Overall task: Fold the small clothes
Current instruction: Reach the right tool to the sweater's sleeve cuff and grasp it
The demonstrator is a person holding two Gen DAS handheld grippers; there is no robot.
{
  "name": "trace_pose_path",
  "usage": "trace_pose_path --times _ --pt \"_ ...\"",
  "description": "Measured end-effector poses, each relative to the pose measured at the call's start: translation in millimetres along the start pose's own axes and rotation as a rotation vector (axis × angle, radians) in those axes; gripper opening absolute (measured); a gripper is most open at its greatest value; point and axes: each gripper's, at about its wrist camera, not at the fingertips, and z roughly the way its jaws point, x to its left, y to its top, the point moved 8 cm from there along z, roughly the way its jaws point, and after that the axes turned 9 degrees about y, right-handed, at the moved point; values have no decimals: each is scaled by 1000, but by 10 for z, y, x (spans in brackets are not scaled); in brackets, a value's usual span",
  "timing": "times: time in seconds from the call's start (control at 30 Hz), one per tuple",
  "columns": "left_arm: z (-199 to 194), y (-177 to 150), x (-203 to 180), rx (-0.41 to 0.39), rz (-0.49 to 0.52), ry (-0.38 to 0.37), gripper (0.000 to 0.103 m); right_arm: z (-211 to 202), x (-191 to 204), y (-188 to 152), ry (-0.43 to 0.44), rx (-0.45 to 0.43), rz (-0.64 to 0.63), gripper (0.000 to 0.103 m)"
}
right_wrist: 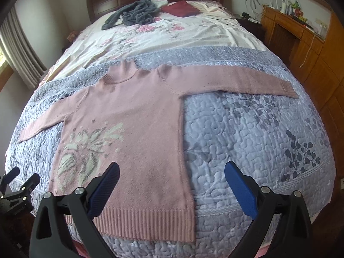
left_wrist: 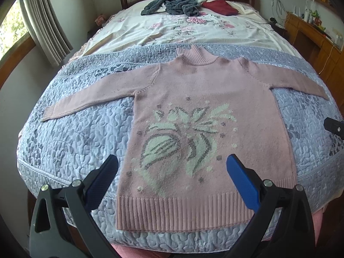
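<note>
1. Left wrist view: the pink knitted sweater [left_wrist: 206, 133] lies flat and face up on the blue quilted bedspread [left_wrist: 71, 142] at the foot of the bed, collar away from the camera, ribbed hem [left_wrist: 185, 212] nearest. Its long axis runs straight ahead from the left gripper [left_wrist: 172, 167], whose jaws are spread wide and hold nothing. They hover above the lower body of the sweater, straddling the knitted flower motif [left_wrist: 182, 142]. Both sleeves are stretched out sideways; the left sleeve [left_wrist: 90, 99] ends in a cuff well off to the left of the jaws. A black bit of the right gripper [left_wrist: 334, 126] shows at the right edge (too little of it here to read its jaws).

2. Right wrist view: the sweater [right_wrist: 137, 129] sits to the left of centre. The right gripper [right_wrist: 172, 176] is also wide open and empty, with its left finger over the sweater's right side seam and its right finger over bare bedspread [right_wrist: 258, 142]. The right sleeve [right_wrist: 236, 81] reaches out ahead and to the right, cuff well apart from the jaws. The left gripper [right_wrist: 15, 185] peeks in low at the left edge.

3. Judgement: nothing is folded yet. Each gripper is nearer its own side of the hem and its own sleeve, so a first fold across the long axis would likely start with each sleeve being brought inward by the gripper on that side.

4. Further up the bed lie a grey garment [right_wrist: 133, 13] and a dark red cloth [right_wrist: 180, 8], well away from the work.
</note>
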Motion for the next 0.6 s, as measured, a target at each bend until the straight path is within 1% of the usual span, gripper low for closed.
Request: trace_pose_path --times 0.07,0.13,0.27,0.37,0.43,0.5,0.6 --pt "127 130 -115 16 -13 -19 100 75 -373 209 -40 -11 32 98" --pt "238 321 -248 10 -16 -25 100 163 -790 440 -60 -20 73 98" --pt "464 779 -624 -14 -4 -8 100 454 -1764 873 -61 12 212 98" --pt "632 1127 -986 -30 -10 -21 100 698 -2524 1123 -90 43 319 98" --pt "749 1331 -1232 -40 -13 -31 100 866 -2991 1234 -119 69 369 97" --pt "869 1500 -1468 -42 -13 -32 100 1045 -3409 1313 -116 90 425 96" --pt "1049 1677 -1746 -38 -17 -40 100 1290 -3937 1332 -115 112 529 94"
